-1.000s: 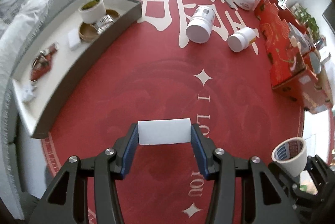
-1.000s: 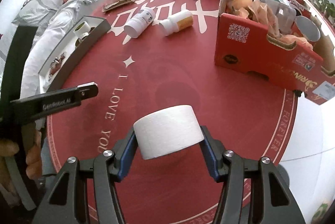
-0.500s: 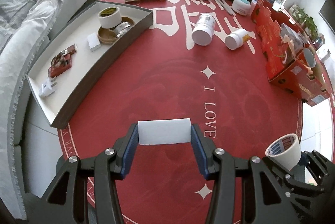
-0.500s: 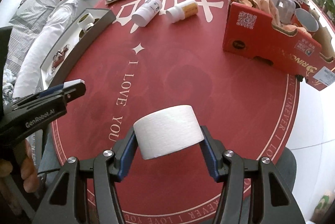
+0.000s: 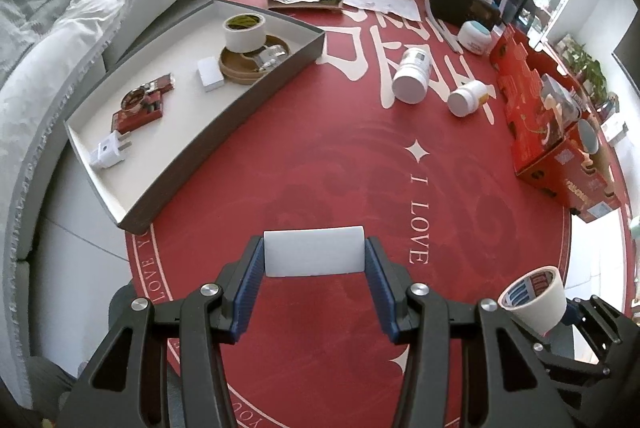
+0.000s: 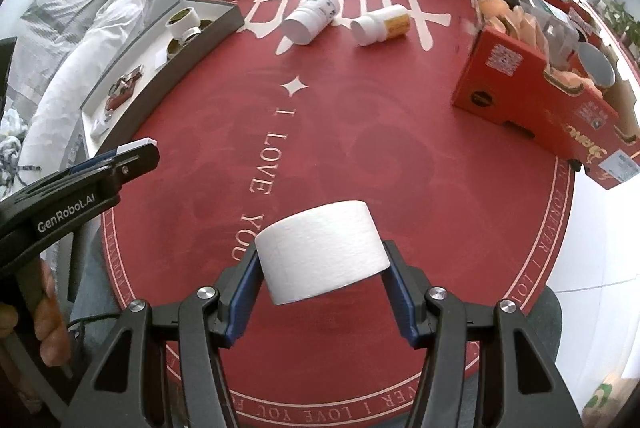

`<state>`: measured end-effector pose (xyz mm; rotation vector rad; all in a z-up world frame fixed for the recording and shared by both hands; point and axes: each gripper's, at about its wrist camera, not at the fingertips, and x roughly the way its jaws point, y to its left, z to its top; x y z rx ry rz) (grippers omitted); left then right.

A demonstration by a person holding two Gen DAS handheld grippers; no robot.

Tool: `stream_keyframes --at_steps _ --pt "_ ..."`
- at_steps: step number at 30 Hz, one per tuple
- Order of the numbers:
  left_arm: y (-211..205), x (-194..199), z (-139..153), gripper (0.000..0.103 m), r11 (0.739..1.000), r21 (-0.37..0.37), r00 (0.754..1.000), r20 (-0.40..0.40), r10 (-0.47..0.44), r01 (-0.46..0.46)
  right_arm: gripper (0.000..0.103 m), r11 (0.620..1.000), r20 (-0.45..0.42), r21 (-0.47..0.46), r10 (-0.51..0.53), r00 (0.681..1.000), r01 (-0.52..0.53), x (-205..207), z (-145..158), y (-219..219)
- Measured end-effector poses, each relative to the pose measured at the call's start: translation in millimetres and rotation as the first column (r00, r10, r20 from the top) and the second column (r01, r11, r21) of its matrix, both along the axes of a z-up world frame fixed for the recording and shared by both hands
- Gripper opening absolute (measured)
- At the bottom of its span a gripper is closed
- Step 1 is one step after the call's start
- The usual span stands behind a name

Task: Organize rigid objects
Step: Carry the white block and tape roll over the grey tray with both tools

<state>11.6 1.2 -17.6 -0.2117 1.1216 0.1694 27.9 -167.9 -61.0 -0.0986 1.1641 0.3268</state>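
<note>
Your left gripper (image 5: 315, 260) clamps a flat white block (image 5: 315, 251), your right gripper (image 6: 322, 260) pinches a white tape roll (image 6: 322, 251), both carried above the red mat (image 5: 320, 156). The grey tray (image 5: 224, 120) already holds tape, a plug and small boxes (room remains). Two bottles (image 5: 412, 76) lie unsorted; the red carton (image 6: 532, 104) looks stuffed.

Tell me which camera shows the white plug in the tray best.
Left wrist view: the white plug lies unobstructed at the near end of the tray. In the right wrist view, that end of the tray is foreshortened and the plug is barely discernible.
</note>
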Motion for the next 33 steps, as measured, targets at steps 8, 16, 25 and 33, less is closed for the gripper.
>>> stream_keyframes --at_steps 8,16,25,33 --pt "14.2 -11.0 2.8 0.053 0.999 -0.016 0.999 0.016 0.031 -0.030 0.059 1.000 0.009 -0.010 0.028 1.000 -0.028 -6.1 2.6 15.3" --pt "40.7 -13.4 43.7 0.053 0.996 -0.059 0.993 0.087 0.074 -0.069 0.059 0.998 0.060 0.037 0.041 0.997 -0.043 -0.3 31.2 31.8" --pt "71.1 4.9 143.5 0.053 0.991 -0.098 0.963 0.242 0.115 -0.094 0.059 0.984 0.207 0.126 0.098 0.973 -0.126 18.7 111.9 68.4" --pt "101.4 25.6 226.0 0.053 0.982 -0.104 0.914 0.363 0.184 -0.156 0.059 0.956 0.306 0.246 0.082 0.949 -0.162 55.0 195.5 98.3"
